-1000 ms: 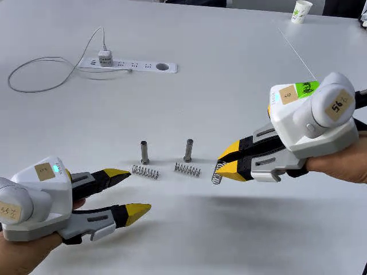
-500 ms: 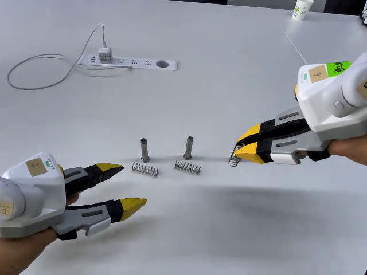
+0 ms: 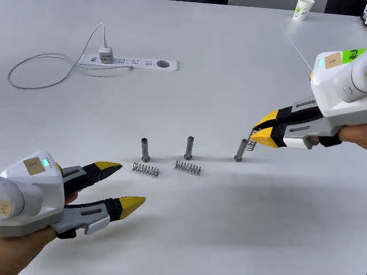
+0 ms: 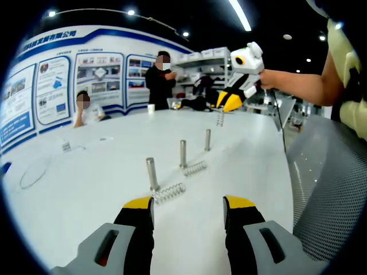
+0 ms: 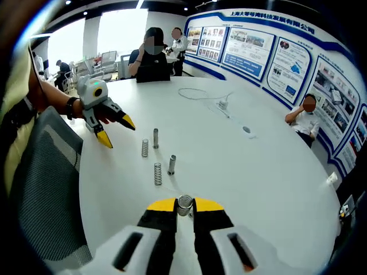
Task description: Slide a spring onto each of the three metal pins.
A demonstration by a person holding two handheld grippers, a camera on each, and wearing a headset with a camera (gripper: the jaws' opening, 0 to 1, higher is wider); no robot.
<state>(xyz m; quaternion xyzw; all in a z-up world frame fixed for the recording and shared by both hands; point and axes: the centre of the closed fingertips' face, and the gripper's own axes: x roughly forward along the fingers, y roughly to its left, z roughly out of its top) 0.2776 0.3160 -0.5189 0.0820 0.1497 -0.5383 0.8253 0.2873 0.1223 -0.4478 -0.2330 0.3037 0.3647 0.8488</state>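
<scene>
Right hand-held gripper [image 3: 254, 132] pinches a coiled wire spring [image 3: 251, 144] beside a smooth cylindrical metal pin [image 3: 240, 151]; my left hand-held gripper [image 3: 132, 182] gapes wide.

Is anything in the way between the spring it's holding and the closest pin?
No, nothing visible is. The right gripper holds the spring right beside the top of the nearest pin.

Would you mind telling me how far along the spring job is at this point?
Done: no pin carries a spring yet. In hand: the right gripper is shut on a spring beside the top of the rightmost pin. Left: seating that one, then the left spring and middle spring, lying on the table before the left pin and middle pin. The left gripper hovers open nearby.
</scene>
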